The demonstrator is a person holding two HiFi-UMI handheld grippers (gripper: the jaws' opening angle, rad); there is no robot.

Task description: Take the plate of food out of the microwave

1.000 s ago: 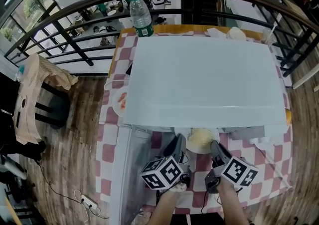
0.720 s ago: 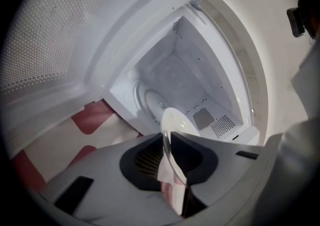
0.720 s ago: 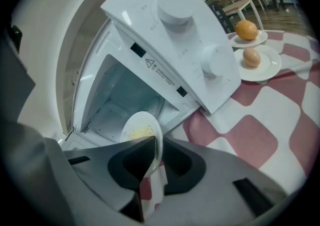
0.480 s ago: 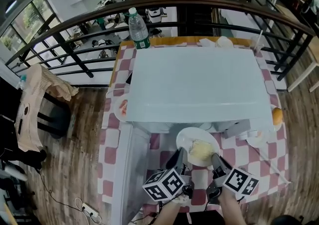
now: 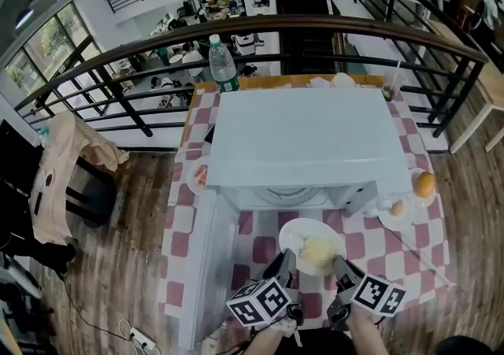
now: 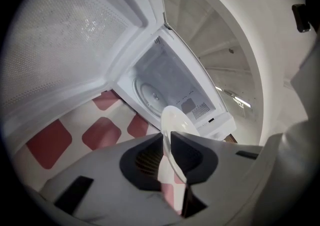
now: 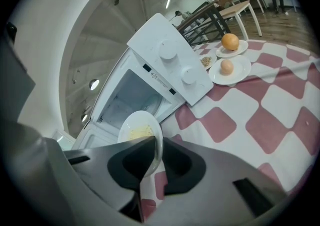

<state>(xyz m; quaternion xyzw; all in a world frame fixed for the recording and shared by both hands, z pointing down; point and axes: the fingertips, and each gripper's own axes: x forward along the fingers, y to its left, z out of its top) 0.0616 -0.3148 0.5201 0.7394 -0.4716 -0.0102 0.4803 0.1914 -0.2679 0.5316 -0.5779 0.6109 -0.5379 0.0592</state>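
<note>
Above the checked cloth (image 5: pixel 379 249), two hand-held grippers (image 5: pixel 285 256) (image 5: pixel 339 264) pinch a round white plate (image 5: pixel 298 232).

Open microwave door (image 5: pixel 206 267) at left, checked tablecloth (image 5: pixel 394 255) free at right

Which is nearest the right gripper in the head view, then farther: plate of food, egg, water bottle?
1. Plate of food, clamped by the right gripper.
2. Egg, to the right.
3. Water bottle, far back left.

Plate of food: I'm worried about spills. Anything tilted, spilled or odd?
Nothing stands out. The plate looks level, clear of the microwave, its rim clamped by the left gripper and right gripper; the food is piled on it.
</note>
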